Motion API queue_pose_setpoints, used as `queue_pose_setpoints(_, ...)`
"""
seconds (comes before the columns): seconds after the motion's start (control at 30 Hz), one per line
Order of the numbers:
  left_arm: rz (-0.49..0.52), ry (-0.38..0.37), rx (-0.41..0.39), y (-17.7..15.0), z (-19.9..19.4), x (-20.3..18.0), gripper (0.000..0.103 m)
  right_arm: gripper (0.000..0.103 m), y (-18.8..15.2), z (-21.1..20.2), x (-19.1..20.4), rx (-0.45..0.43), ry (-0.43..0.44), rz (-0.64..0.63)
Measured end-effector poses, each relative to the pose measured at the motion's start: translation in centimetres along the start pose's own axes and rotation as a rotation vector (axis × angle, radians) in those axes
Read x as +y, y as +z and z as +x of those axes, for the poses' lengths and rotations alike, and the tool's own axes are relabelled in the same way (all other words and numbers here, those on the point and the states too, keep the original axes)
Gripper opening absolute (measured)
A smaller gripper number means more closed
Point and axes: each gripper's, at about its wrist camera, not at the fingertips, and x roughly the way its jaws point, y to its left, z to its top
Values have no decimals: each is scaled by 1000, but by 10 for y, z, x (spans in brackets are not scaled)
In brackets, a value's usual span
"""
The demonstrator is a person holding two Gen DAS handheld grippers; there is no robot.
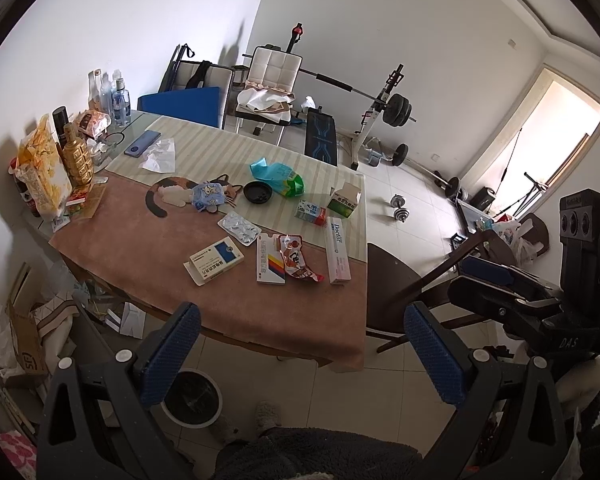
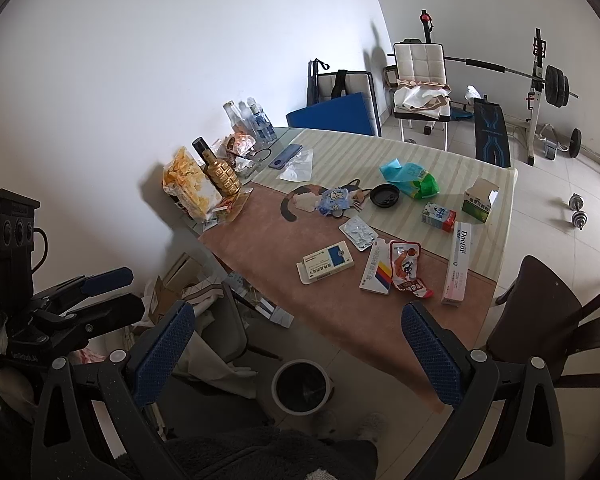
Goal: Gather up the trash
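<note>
Litter covers the table [image 1: 148,256]: a red snack wrapper [image 1: 296,258], a blister pack [image 1: 239,231], a blue-and-white medicine box [image 1: 216,260], a striped box [image 1: 270,261], a long toothpaste box [image 1: 337,250], a small milk carton [image 1: 310,212], a green box [image 1: 345,199], a teal bag [image 1: 278,174] and a black lid [image 1: 257,192]. A white-rimmed bin [image 1: 192,398] stands on the floor at the table's near edge. My left gripper [image 1: 302,350] is open and empty, held short of the table. My right gripper [image 2: 298,348] is open too, above the bin [image 2: 300,386], with the wrapper [image 2: 408,270] ahead.
Bottles [image 1: 108,96], a chip bag [image 1: 44,172], a gold bottle [image 1: 78,158] and a phone [image 1: 142,142] line the table's far left. A dark chair [image 1: 396,284] stands at the right. Cardboard and paper clutter [image 1: 24,344] lies on the floor at left. A weight bench [image 1: 320,140] stands behind.
</note>
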Motion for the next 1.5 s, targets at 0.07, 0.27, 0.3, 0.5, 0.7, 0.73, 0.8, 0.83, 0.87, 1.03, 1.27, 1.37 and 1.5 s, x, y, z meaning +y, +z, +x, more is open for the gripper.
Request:
queue_pose_setpoints(0.07,3,-4,3,0,0,-5,103,103,-1,0,-1,-1,1,1)
queue_pose_setpoints(0.27,5,-12,14,8,0,5,103,103,0,3,0,-5,-6,16)
queue_pose_setpoints(0.3,7,17,9,10,4,10,103,103,1,5,-1,-5,-9,31)
queue_pose_setpoints(0.5,83,390,25,30,81,45,103,103,3,53,-21,40,-128,169)
queue_pose_setpoints(0.7,192,482,221,51,204,94,103,103,2,144,-101,137,-309,372)
queue_pose_setpoints(0.73,231,486,255,51,222,96,103,103,1,155,-111,155,-331,391)
queue_pose_setpoints(0.8,335,488,345,54,271,101,103,103,0,185,-140,196,-390,430)
queue_pose_setpoints(0.83,364,481,371,56,286,104,103,103,1,205,-157,225,-418,444)
queue_pose_setpoints(0.87,418,483,424,57,315,106,103,103,1,220,-171,251,-438,453)
queue_pose_setpoints(1.03,561,455,615,51,405,115,103,103,6,294,-241,375,-476,498)
queue_pose_setpoints(1.27,617,326,853,32,489,127,103,103,11,369,-303,509,-510,510)
queue_pose_setpoints(1.37,638,295,915,22,503,131,103,103,12,393,-317,560,-504,503)
queue_pose_setpoints(1.5,596,293,960,18,519,145,92,103,14,420,-331,600,-520,486)
